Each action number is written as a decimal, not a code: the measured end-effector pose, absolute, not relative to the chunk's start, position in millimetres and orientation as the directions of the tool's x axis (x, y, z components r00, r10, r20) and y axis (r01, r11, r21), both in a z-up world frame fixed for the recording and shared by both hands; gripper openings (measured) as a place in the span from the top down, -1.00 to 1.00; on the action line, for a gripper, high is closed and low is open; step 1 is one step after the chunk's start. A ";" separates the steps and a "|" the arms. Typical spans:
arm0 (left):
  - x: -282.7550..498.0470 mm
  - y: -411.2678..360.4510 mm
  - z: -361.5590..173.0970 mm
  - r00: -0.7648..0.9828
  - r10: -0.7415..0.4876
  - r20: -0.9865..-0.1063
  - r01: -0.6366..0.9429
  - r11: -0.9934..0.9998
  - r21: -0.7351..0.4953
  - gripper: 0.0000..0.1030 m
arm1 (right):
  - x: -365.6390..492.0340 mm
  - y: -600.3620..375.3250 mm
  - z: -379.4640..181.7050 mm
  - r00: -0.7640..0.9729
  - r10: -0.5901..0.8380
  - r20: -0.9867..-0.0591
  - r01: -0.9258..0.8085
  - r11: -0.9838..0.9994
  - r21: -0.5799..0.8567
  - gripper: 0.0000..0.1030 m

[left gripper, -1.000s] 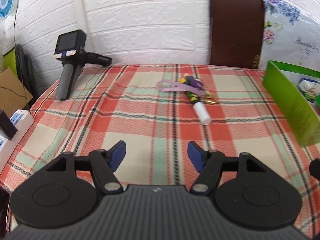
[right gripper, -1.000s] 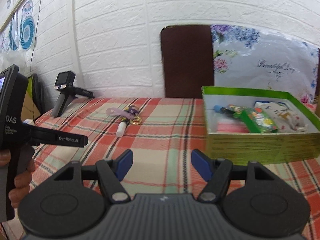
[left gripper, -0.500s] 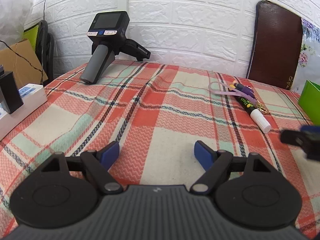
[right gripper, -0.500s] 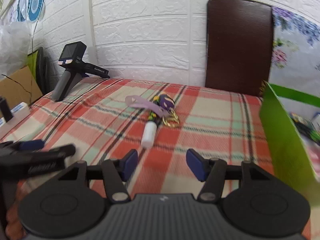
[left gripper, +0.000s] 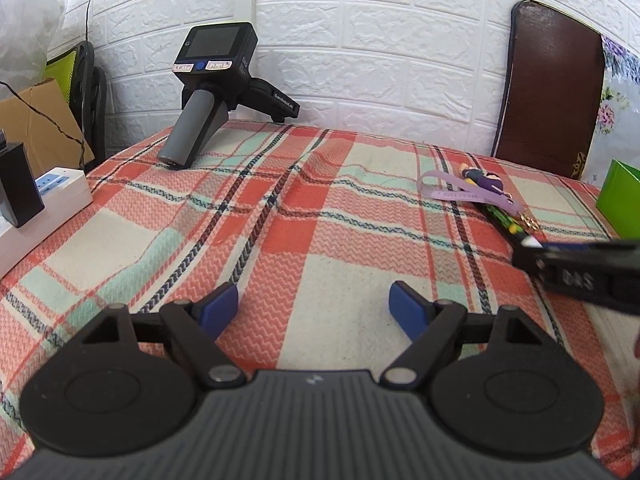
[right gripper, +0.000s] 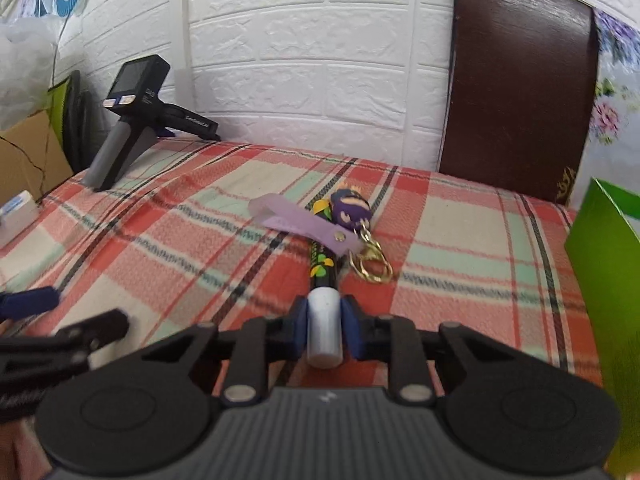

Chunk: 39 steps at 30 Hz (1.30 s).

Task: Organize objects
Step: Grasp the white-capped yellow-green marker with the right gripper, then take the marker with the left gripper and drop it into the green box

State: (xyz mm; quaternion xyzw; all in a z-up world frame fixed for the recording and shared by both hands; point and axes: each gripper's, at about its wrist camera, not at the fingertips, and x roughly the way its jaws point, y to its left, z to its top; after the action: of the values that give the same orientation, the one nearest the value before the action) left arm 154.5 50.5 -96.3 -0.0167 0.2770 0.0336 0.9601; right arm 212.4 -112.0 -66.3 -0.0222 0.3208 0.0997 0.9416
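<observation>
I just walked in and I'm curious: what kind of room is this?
Probably a room in someone's home. A plaid cloth covers the table, the wall is white brick-pattern panelling, and a power strip and cardboard box sit alongside.

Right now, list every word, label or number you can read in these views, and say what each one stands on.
"GenRobot.AI": on the arm of the spare gripper device standing on the tablecloth.
"DAS": on the side of the right gripper, seen from the left wrist view.
"G": on the corner of that device's screen.
Too blurred to read: its two button stickers, the embossed word on the purple strap, and the marker print.
</observation>
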 end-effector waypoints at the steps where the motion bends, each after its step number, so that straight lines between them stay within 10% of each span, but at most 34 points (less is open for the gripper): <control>1: 154.5 50.5 -96.3 0.844 0.056 -0.533 -0.074 0.997 -0.013 -0.64 | 203.9 -115.1 -65.6 0.771 0.186 -0.609 -0.202 0.978 0.042 0.61; 20: 148.2 38.0 -84.8 0.780 0.156 -0.606 -0.151 0.987 0.059 -0.83 | 21.9 -173.1 -60.8 0.753 0.262 -0.603 -0.258 0.961 0.096 0.61; 35: 89.4 -49.5 -68.7 0.492 -0.382 -0.782 0.140 0.922 -0.362 -0.50 | 12.4 -181.1 -59.9 0.738 0.309 -0.600 -0.278 0.949 0.147 0.61; 36: 88.8 -55.2 -68.3 0.495 -0.375 -0.784 0.156 0.926 -0.345 -0.47 | 13.4 -189.0 -58.0 0.725 0.357 -0.590 -0.278 0.934 0.224 0.62; 38: 89.5 -60.5 -66.7 0.479 -0.404 -0.779 0.182 0.914 -0.362 0.32 | 12.1 -201.1 -51.6 0.724 0.423 -0.545 -0.284 0.903 0.323 0.62; 39: 89.7 -63.0 -65.6 0.461 -0.431 -0.776 0.189 0.902 -0.389 0.33 | 10.7 -202.9 -47.7 0.735 0.422 -0.531 -0.287 0.903 0.320 0.61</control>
State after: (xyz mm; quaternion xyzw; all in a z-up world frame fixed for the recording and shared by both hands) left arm 89.7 -63.0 -65.6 -0.1247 0.4857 -0.1835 0.8455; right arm 10.7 -202.8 -47.7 0.1089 0.3098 0.1916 0.9249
